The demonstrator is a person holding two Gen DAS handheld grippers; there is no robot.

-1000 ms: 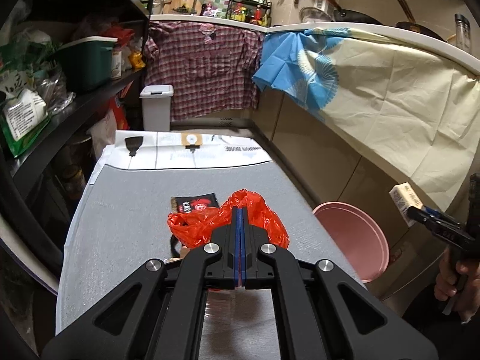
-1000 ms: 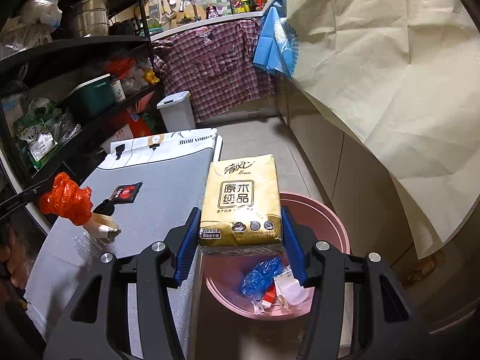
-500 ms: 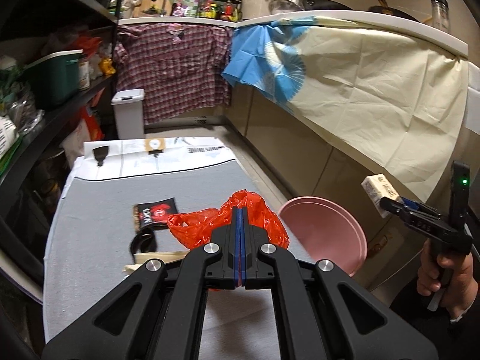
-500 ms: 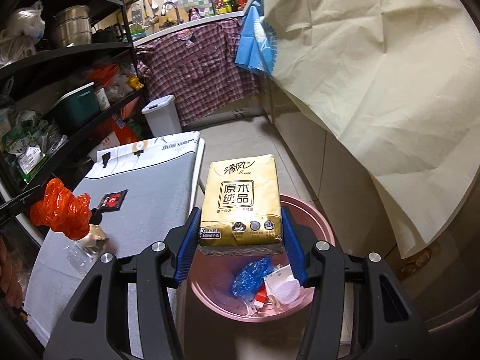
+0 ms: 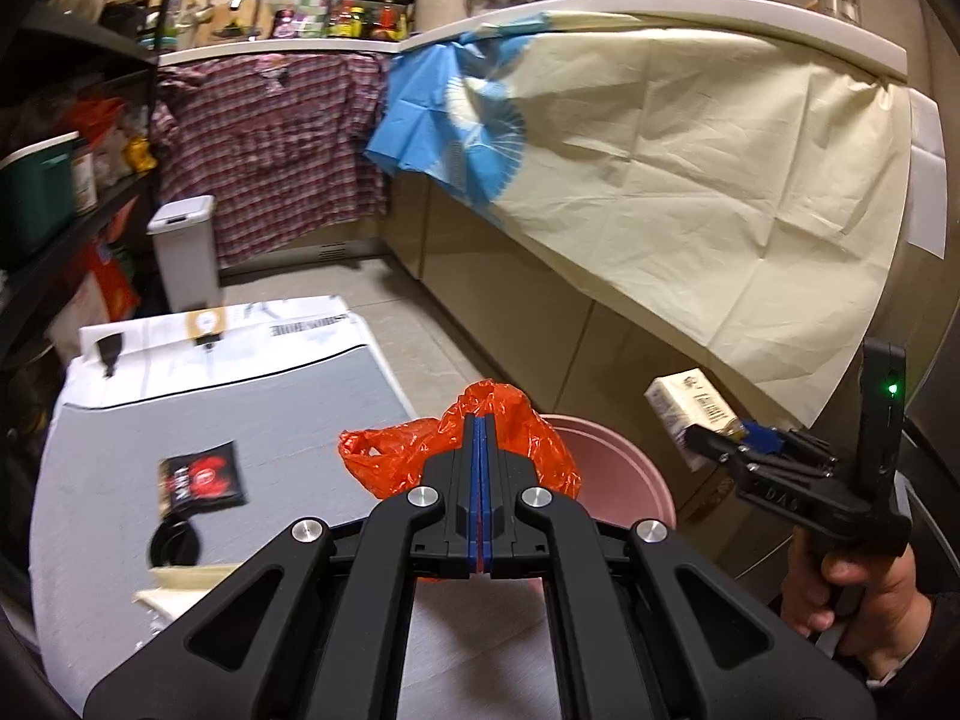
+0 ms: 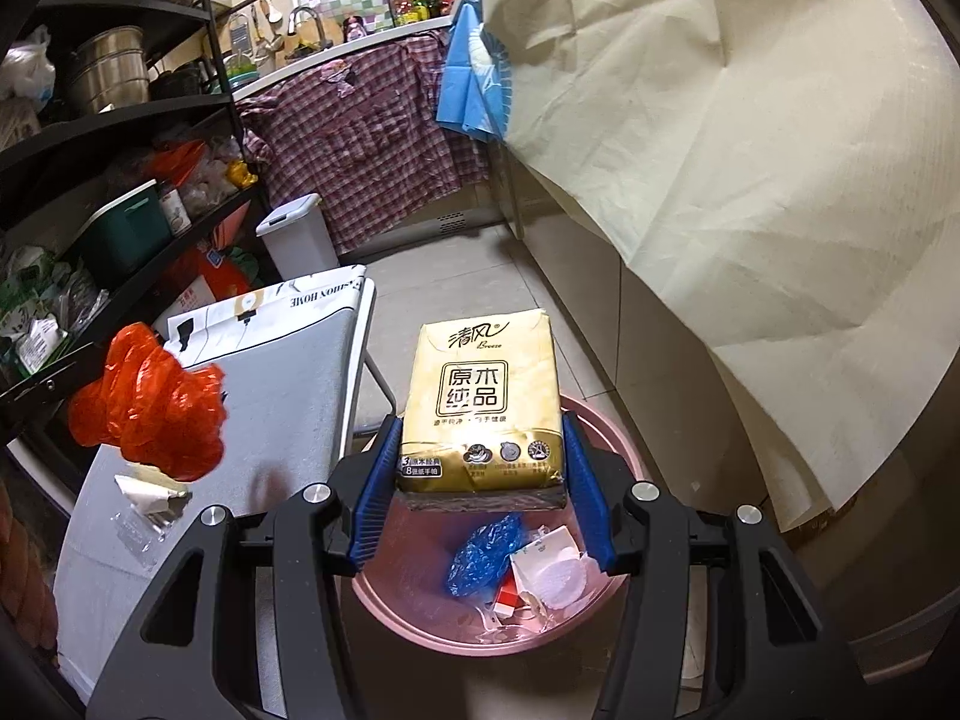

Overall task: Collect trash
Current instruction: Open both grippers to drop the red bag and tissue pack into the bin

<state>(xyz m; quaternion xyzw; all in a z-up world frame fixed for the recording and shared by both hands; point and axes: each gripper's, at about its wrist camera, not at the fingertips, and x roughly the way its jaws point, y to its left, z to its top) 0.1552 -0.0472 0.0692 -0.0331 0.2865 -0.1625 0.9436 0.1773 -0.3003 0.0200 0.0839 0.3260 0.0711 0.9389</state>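
Note:
My left gripper is shut on a crumpled red plastic bag and holds it above the table's right edge, near the pink bin. The bag also shows in the right wrist view. My right gripper is shut on a yellow tissue pack directly above the pink bin, which holds a blue bag and white scraps. The right gripper and pack also show in the left wrist view.
A grey-covered table carries a black-red sachet, a black ring and a paper scrap. A white lidded bin stands behind. Shelves are on the left, cloth-draped counters on the right.
My left gripper has carried the red bag rightward toward the pink bin. My right gripper has moved with the tissue pack to above the bin's middle.

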